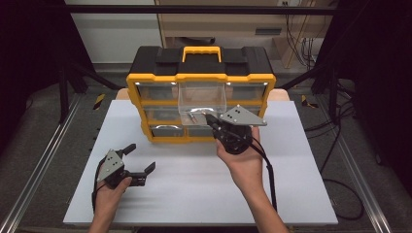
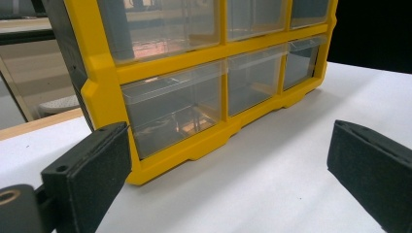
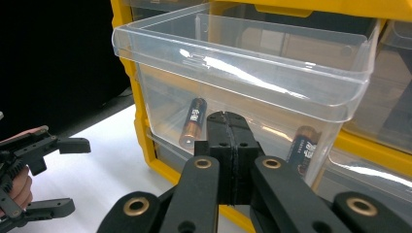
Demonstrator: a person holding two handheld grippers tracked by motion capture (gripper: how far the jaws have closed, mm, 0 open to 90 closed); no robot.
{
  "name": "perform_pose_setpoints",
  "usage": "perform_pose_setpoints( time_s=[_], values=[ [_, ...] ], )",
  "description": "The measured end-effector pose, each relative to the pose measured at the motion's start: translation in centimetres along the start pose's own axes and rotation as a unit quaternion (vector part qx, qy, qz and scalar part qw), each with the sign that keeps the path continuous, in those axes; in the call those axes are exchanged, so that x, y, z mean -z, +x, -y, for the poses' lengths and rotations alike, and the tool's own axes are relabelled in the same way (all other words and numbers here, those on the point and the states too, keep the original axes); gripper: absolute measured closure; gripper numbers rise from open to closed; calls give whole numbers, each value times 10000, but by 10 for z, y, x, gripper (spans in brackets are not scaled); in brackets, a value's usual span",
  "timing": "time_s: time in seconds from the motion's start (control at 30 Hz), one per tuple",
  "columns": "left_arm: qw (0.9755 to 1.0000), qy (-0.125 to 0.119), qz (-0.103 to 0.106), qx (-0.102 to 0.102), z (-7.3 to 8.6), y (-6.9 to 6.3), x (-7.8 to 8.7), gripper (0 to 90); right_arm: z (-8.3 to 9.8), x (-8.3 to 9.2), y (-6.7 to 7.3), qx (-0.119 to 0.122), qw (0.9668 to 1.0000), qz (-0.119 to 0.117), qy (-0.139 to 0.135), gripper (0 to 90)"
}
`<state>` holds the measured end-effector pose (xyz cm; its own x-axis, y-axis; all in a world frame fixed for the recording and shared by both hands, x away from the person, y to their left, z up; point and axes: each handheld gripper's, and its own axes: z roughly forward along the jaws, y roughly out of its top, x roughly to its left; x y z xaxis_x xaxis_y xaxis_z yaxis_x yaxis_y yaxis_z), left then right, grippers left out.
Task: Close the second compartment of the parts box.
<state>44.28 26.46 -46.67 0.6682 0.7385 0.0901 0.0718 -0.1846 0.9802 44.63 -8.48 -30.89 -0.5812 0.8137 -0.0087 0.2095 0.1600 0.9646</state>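
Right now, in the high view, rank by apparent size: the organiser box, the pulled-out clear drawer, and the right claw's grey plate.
1. Organiser box, clearly the largest.
2. Clear drawer, pulled out from the top row.
3. Grey plate, smallest, though it lies nearer the camera, so it looks bigger than it is.

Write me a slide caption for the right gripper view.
Shut hand-held gripper against the front of a pulled-out clear drawer holding two batteries, in a yellow organizer.
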Motion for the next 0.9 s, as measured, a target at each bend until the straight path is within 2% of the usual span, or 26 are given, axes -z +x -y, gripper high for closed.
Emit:
perform_pose_setpoints(
  time_s=[0.37,0.9],
  values=[
    [10000,-7,0,7,0,0,0,19,-2,-4,-1,13,10000,36,-28,900],
    [10000,-10,-1,20,0,0,1,19,-7,-18,-4,-45,9999,129,-82,900]
  ],
)
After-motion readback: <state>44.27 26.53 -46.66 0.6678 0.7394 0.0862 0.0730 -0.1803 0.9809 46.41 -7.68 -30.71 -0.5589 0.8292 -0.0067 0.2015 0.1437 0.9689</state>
